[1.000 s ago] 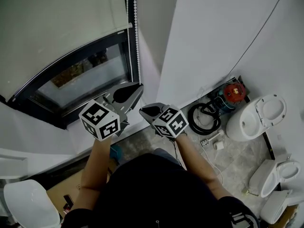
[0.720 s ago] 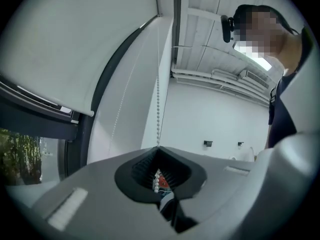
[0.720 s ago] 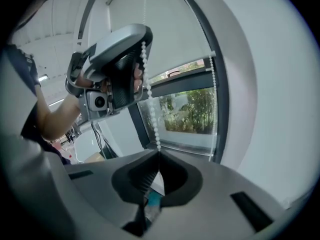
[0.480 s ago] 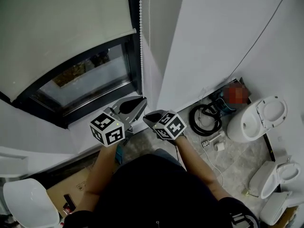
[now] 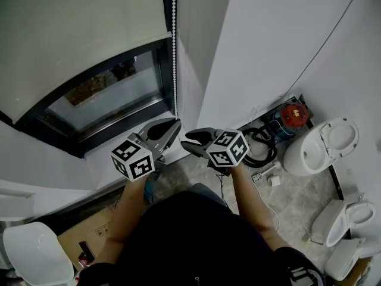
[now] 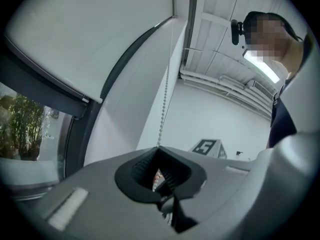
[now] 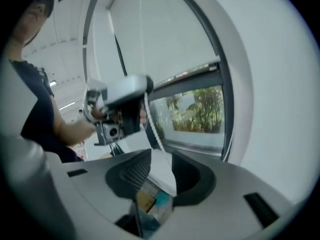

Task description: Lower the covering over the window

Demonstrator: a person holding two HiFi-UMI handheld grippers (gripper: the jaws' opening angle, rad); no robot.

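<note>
Roller blind (image 5: 77, 34) covers upper window, its bottom edge above exposed glass (image 5: 107, 97); dark frame, white ledge (image 5: 95, 165) below. Bead chain (image 5: 174, 52) hangs along frame's right edge, close to white wall (image 5: 268, 52). Left gripper (image 5: 171, 126) level, pinching bead chain, forearm extended toward window. Right gripper (image 5: 191, 140) just beside it, tilted down, jaws just opening, spread, nothing between. Toilet (image 5: 324, 148) on floor at right
</note>
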